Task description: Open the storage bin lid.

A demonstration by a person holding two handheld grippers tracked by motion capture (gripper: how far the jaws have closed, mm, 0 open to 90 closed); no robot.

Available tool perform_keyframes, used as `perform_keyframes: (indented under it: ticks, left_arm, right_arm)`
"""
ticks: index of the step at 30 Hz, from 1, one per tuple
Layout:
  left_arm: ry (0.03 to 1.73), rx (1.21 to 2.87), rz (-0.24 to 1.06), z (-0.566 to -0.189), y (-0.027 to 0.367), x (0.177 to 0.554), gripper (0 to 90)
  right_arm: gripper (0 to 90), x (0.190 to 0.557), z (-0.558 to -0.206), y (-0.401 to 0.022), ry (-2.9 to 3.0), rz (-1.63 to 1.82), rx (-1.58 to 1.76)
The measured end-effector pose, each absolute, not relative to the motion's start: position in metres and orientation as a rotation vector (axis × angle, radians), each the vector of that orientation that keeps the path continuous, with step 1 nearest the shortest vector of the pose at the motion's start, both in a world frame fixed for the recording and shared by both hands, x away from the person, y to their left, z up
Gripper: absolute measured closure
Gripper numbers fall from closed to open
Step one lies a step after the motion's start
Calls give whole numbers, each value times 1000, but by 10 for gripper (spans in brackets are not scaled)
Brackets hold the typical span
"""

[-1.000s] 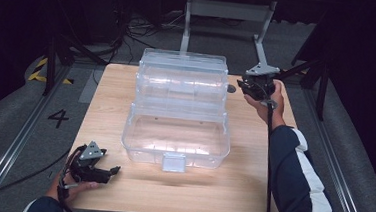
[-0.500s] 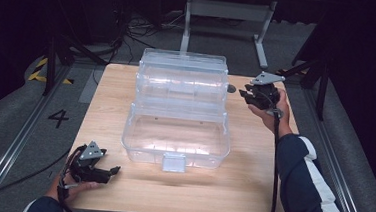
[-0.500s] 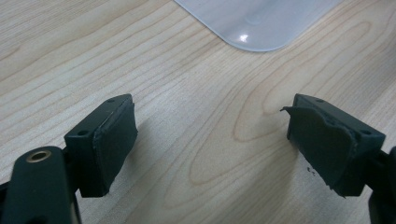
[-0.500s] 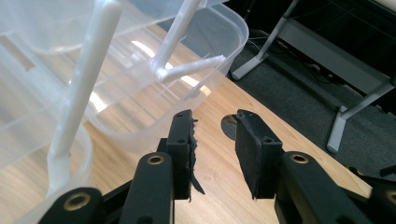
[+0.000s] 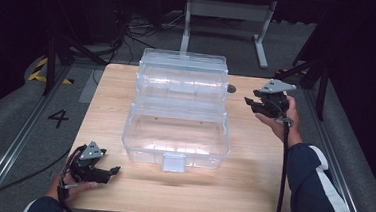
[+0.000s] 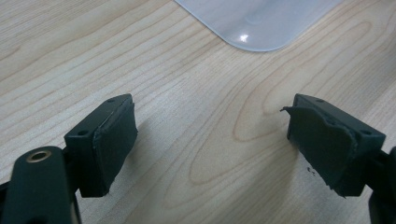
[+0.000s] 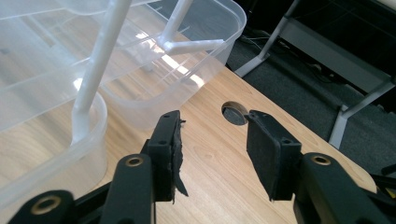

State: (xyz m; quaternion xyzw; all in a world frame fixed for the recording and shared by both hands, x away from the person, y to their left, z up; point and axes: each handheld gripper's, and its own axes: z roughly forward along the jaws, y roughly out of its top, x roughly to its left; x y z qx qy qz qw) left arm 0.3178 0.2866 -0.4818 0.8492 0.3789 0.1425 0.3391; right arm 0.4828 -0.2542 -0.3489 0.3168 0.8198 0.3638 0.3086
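A clear plastic tiered box [image 5: 180, 105] stands opened out in the middle of the wooden table [image 5: 250, 185], its trays stepped back on white arms [image 7: 95, 65]. My right gripper [image 5: 250, 102] hovers to the right of the box's upper tray, a short way off it. Its jaws have just been opening and nothing is between its pads [image 7: 261, 149]. My left gripper [image 5: 112, 171] rests at the near left corner of the table, open and empty, its pads [image 6: 112, 140] wide over bare wood. A corner of the box [image 6: 261, 23] lies beyond them.
A round cable hole [image 7: 233, 114] is cut in the tabletop just beyond the right gripper. A grey metal stand [image 5: 227, 11] rises behind the table. Cables [image 5: 131, 29] lie on the dark floor. A yellow-black marking [image 5: 43, 71] sits at the left.
The right gripper has drawn back to the right, away from the box's upper tray, and its jaws have spread apart. The left gripper has stayed where it was.
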Motion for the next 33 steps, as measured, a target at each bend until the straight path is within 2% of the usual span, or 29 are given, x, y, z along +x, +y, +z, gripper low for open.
perform_keyframes:
  ticks: [9,33]
  left_arm:
    - [988,2212,372,-482,287,318,163]
    - [990,2210,375,-482,287,317,162]
  right_arm:
    - [443,464,-352,-260,2206,918,813]
    - [401,406,-390,-297,2218,913,795]
